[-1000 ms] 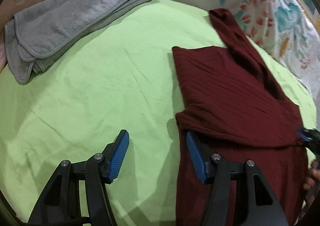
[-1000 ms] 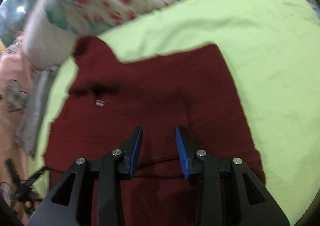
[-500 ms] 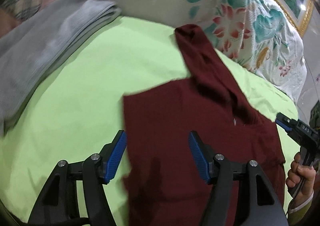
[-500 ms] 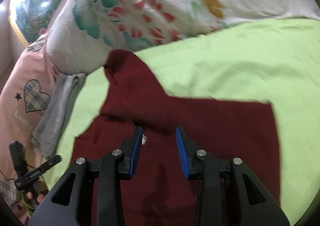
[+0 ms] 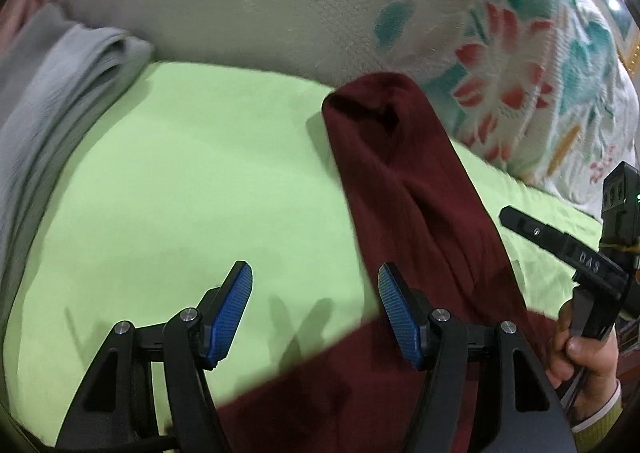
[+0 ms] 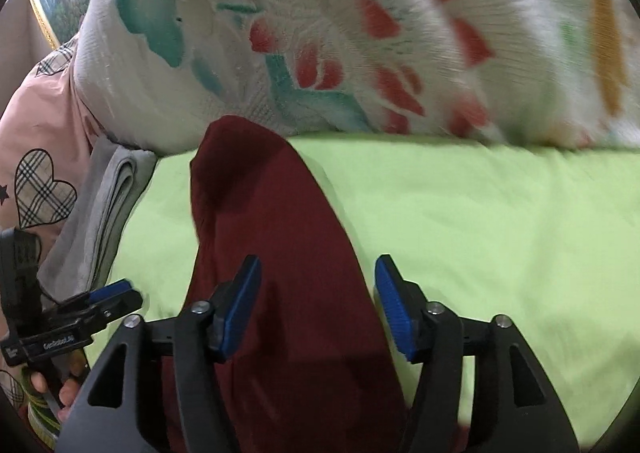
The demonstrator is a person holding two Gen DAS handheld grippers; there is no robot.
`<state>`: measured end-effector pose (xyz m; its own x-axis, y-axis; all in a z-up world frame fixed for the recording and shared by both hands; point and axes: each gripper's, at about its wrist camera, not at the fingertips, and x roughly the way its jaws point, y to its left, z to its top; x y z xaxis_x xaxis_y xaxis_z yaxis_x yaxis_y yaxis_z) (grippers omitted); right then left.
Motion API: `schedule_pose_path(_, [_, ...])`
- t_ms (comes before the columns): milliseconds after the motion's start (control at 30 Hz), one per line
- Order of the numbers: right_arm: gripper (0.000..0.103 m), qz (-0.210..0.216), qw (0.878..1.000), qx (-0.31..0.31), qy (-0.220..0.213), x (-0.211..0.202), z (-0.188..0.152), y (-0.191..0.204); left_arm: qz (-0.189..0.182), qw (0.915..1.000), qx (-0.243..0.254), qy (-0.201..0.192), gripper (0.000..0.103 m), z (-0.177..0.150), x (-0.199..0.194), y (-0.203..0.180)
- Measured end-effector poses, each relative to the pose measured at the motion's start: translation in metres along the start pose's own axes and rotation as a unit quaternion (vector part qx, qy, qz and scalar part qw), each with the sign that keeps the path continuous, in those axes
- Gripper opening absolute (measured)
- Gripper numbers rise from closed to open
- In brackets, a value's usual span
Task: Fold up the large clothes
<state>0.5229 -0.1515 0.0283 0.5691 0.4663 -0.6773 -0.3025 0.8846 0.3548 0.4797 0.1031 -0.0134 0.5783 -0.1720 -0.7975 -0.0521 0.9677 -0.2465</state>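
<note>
Lime-green sheeting covers the bed (image 5: 192, 181), and against its far edge leans a thick white quilt (image 5: 460, 13) printed with red and teal flowers. Nothing here is a container in the strict sense; things simply lie on the bed. A folded grey towel (image 5: 60, 93) sits at the left edge, with a pink pillowcase (image 6: 36, 157) bearing a plaid heart beyond it.

Across the sheet lies the maroon sweater (image 5: 408, 189), one sleeve stretched out toward the quilt, its cuff end just short of the quilt's base. The wider body of the garment spreads along the near edge, running under both cameras and out of frame, so its full shape cannot be made out.

The left gripper (image 5: 315, 315) is spread wide with nothing between its blue pads; its right-hand finger hovers over the sleeve's edge, the other over bare sheet. Whether either touches the cloth is hard to tell. The right gripper (image 6: 318, 307) is likewise wide open and empty, straddling the sleeve from above with one pad to each side.

Both views are smeared with blur, especially the quilt pattern. The person's right hand (image 5: 580, 357) shows at the frame edge, gripping its handle.
</note>
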Motion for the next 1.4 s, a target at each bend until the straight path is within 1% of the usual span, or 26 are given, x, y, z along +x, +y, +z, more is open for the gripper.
schedule_pose_path(67, [0.066, 0.007, 1.000, -0.006, 0.004, 0.015, 0.011, 0.000, -0.008, 1.0000, -0.001, 0.001, 0.066, 0.017, 0.017, 0.000])
schedule_pose_path(167, [0.065, 0.019, 0.999, -0.029, 0.018, 0.039, 0.019, 0.004, -0.026, 0.9996, -0.011, 0.003, 0.066, 0.037, 0.039, 0.002])
schedule_pose_path(200, [0.059, 0.014, 0.999, -0.040, 0.026, 0.045, 0.019, 0.007, -0.031, 0.9995, -0.012, 0.004, 0.066, 0.042, 0.045, 0.001])
schedule_pose_path(233, [0.027, 0.004, 0.998, -0.050, 0.032, 0.049, 0.020, 0.009, -0.034, 0.9994, -0.011, 0.004, 0.066, 0.048, 0.052, -0.001])
schedule_pose_path(267, [0.011, -0.008, 0.997, -0.058, 0.042, 0.053, 0.020, 0.010, -0.035, 0.9994, -0.009, 0.003, 0.066, 0.052, 0.057, -0.003])
schedule_pose_path(300, [0.011, -0.010, 0.997, -0.057, 0.044, 0.052, 0.020, 0.008, -0.034, 0.9994, -0.006, 0.004, 0.067, 0.056, 0.063, -0.005])
schedule_pose_path(333, [0.008, -0.007, 0.998, -0.053, 0.038, 0.048, 0.021, 0.006, -0.031, 0.9995, -0.004, 0.006, 0.067, 0.062, 0.071, -0.006])
schedule_pose_path(367, [0.008, -0.008, 0.998, -0.050, 0.033, 0.044, 0.022, 0.002, -0.026, 0.9996, -0.004, 0.005, 0.067, 0.065, 0.077, -0.008])
schedule_pose_path(400, [0.008, -0.012, 0.998, -0.047, 0.027, 0.037, 0.023, -0.001, -0.025, 0.9997, -0.006, 0.003, 0.064, 0.069, 0.082, -0.009])
schedule_pose_path(433, [0.007, -0.013, 0.999, -0.042, 0.021, 0.031, 0.024, -0.004, -0.030, 0.9995, -0.005, -0.001, 0.060, 0.072, 0.085, -0.011])
schedule_pose_path(467, [0.007, -0.011, 0.999, -0.035, 0.013, 0.022, 0.026, -0.010, -0.039, 0.9992, -0.002, -0.003, 0.040, 0.074, 0.086, -0.014])
schedule_pose_path(500, [0.007, -0.008, 0.999, -0.030, 0.008, 0.015, 0.027, -0.013, -0.059, 0.9982, 0.003, 0.003, 0.007, 0.075, 0.088, -0.019])
schedule_pose_path(533, [0.007, -0.006, 1.000, -0.028, 0.004, 0.009, 0.028, -0.016, -0.071, 0.9974, 0.008, 0.009, 0.005, 0.075, 0.089, -0.024])
schedule_pose_path(567, [0.007, -0.009, 1.000, -0.028, 0.000, 0.003, 0.028, -0.018, -0.071, 0.9973, 0.016, 0.005, 0.004, 0.074, 0.086, -0.029])
schedule_pose_path(633, [0.007, -0.018, 0.999, -0.029, -0.013, -0.015, 0.028, -0.023, -0.068, 0.9965, 0.046, -0.016, 0.004, 0.070, 0.070, -0.043])
schedule_pose_path(733, [0.007, -0.025, 0.999, -0.025, -0.030, -0.041, 0.024, -0.028, -0.092, 0.9926, 0.068, -0.040, 0.002, 0.059, 0.036, -0.056])
schedule_pose_path(833, [0.007, -0.016, 0.998, -0.023, -0.053, -0.076, 0.011, -0.032, -0.117, 0.9858, 0.095, -0.074, 0.002, 0.038, -0.011, -0.065])
schedule_pose_path(900, [0.007, -0.009, 0.997, -0.028, -0.067, -0.103, -0.007, -0.034, -0.130, 0.9810, 0.114, -0.089, 0.002, 0.019, -0.041, -0.069])
schedule_pose_path(1000, [0.007, -0.008, 0.995, -0.045, -0.083, -0.139, -0.040, -0.030, -0.151, 0.9721, 0.142, -0.109, 0.002, -0.026, -0.084, -0.074])
schedule_pose_path(1067, [0.007, -0.007, 0.994, -0.053, -0.092, -0.155, -0.064, -0.027, -0.157, 0.9686, 0.155, -0.115, 0.002, -0.052, -0.102, -0.074])
schedule_pose_path(1167, [0.007, -0.010, 0.993, -0.062, -0.103, -0.168, -0.098, -0.016, -0.149, 0.9671, 0.171, -0.115, 0.002, -0.095, -0.110, -0.084])
schedule_pose_path(1233, [0.007, -0.005, 0.993, -0.057, -0.103, -0.178, -0.121, -0.018, -0.153, 0.9687, 0.167, -0.102, 0.002, -0.118, -0.109, -0.085])
schedule_pose_path(1333, [0.007, -0.003, 0.995, -0.047, -0.090, -0.178, -0.147, -0.017, -0.151, 0.9721, 0.157, -0.086, 0.002, -0.149, -0.111, -0.075])
schedule_pose_path(1400, [0.008, -0.003, 0.996, -0.043, -0.077, -0.177, -0.159, -0.019, -0.145, 0.9747, 0.152, -0.077, 0.002, -0.159, -0.107, -0.077])
